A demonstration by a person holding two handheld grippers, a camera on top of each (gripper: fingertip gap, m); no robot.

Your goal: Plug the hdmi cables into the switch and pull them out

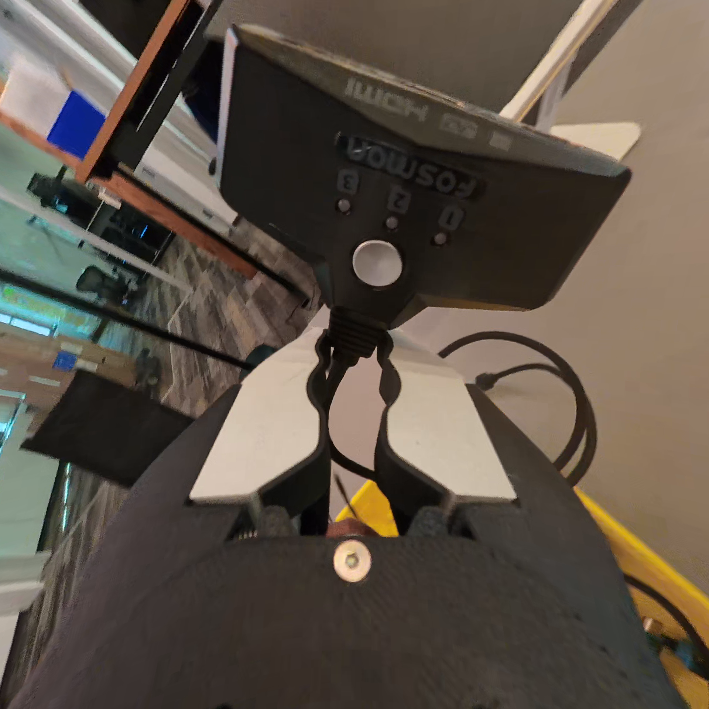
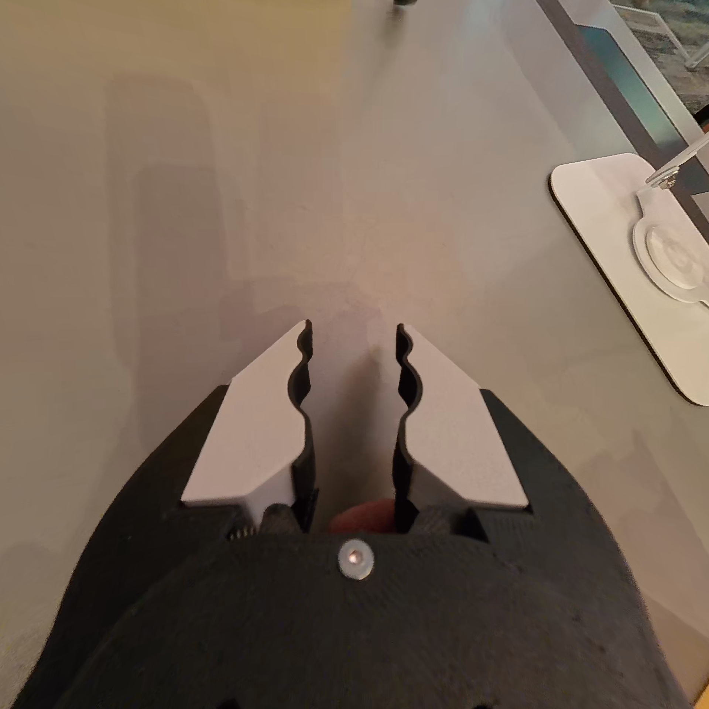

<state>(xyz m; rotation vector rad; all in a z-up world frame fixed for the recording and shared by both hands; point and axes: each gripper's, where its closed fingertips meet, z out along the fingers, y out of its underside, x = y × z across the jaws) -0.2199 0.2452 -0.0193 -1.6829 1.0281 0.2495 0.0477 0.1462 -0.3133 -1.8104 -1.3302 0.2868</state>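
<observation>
In the left wrist view a black HDMI switch [image 1: 403,184] with three numbered lights and a round silver button is lifted off the table and tilted. My left gripper [image 1: 355,345] is shut on the ribbed strain relief of the switch's own cable, right under the switch body. A coiled black cable [image 1: 575,403] lies on the grey table behind it. The switch's ports face away and are hidden. In the right wrist view my right gripper [image 2: 353,330] is open and empty over the bare grey table [image 2: 268,192]. No cable plug shows between its fingers.
A white stand base [image 2: 629,261] with a clear arm sits at the table's right edge; it also shows in the left wrist view [image 1: 598,138]. A yellow object [image 1: 633,568] lies at the lower right. Desks, chairs and patterned carpet show beyond the table on the left.
</observation>
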